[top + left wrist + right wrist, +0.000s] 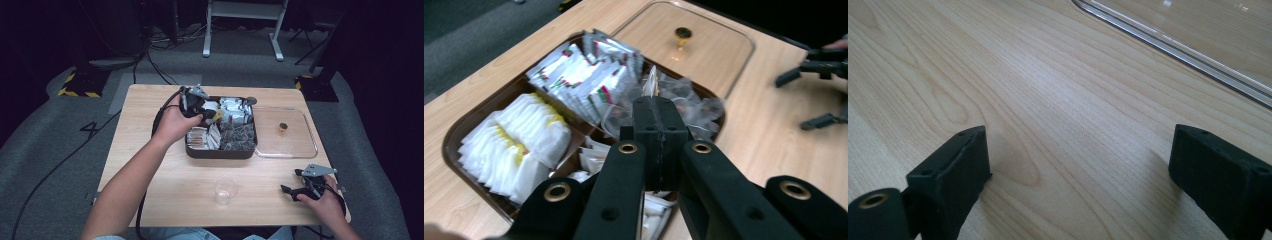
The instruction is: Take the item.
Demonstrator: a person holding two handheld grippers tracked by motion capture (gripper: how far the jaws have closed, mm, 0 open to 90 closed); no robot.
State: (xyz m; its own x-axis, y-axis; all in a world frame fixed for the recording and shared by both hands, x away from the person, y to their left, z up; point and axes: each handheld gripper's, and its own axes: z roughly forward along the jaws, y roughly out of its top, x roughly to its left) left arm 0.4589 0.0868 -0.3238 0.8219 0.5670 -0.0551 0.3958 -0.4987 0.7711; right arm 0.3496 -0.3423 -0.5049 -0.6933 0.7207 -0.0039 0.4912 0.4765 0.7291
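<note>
A sachet (651, 86) is pinched in the clenched left hand-held gripper (659, 107) above the tray (454, 142); transfer to the cup (225, 190) is judged next. The right hand-held gripper (1078, 165) is held released.

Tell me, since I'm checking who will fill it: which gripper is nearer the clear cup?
Right. The right gripper rests on the table just right of the clear cup. The left gripper is farther off, over the tray beyond the cup, pinching a packet.
</note>
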